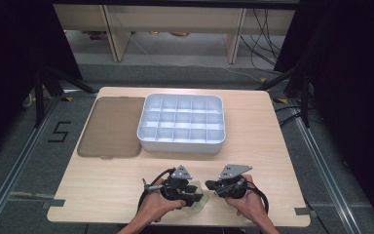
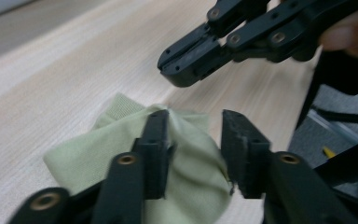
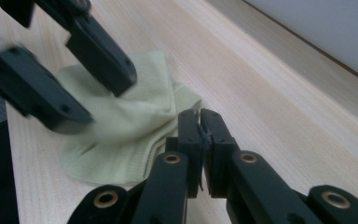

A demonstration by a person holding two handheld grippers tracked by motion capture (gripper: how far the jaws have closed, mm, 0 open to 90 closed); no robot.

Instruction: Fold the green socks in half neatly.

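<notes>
My left gripper (image 2: 193, 140) hangs w/ jaws apart over the pale green cloth (image 2: 186, 182), which lies bunched on the table (image 1: 102, 190) near my edge, prob. just let go. My right gripper (image 3: 199, 122) sits closed & empty beside it, out of the way.

1. The cloth (image 2: 186, 172) under my left gripper (image 2: 193, 154) is pale green knit fabric, soft, matt and finely ribbed.
2. My jaws are matt black plastic with brass-coloured rivets; the pads look slightly rough.
3. My right gripper (image 3: 199, 140) has the same matt black finish.
4. The table (image 1: 253, 161) is light wood, smooth, with fine grain and a dull sheen.
5. The tray (image 1: 181, 142) is smooth white plastic, faintly glossy.
6. The lid (image 1: 109, 127) looks like translucent brownish plastic.
</notes>
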